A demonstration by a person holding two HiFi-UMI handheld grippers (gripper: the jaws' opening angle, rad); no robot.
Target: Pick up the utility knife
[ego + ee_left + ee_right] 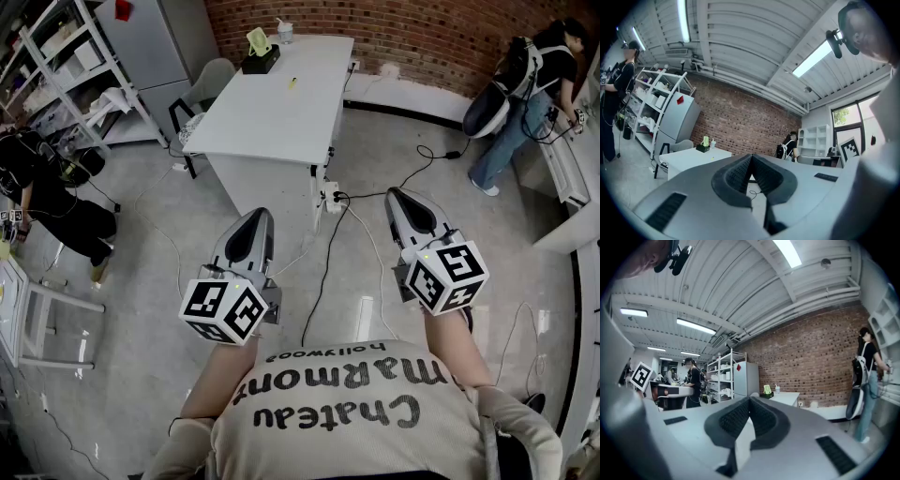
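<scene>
- Head view: the wearer stands on the floor well short of the white table (281, 127), with the left gripper (255, 217) and the right gripper (398, 195) held out level, side by side and well apart. Both pairs of tongs look pressed together with nothing in them. No utility knife can be identified for certain; the likeliest candidate is a small yellow object (292, 82) lying alone on the tabletop, too small to confirm. A black box (260, 60) and a cup (284, 31) sit at the far end. Cables (323, 262) trail across the floor between the person and the table, so the approach would best step around them.
- Left gripper view: the left gripper (751, 159) has its ribbed pads meeting at the tip, and it is empty. The table (691, 158) lies ahead and to the left. This hand probably has nothing to do beyond keeping clear.
- Right gripper view: the right gripper (750, 401) is likewise closed on nothing, with the table (785, 398) ahead beyond its tip. For a clean pick the tongs should open before arrival, tilt down towards the tabletop, and straddle the object across its narrow width — closing only once both pads flank it, since a flat thing tends to skid.
</scene>
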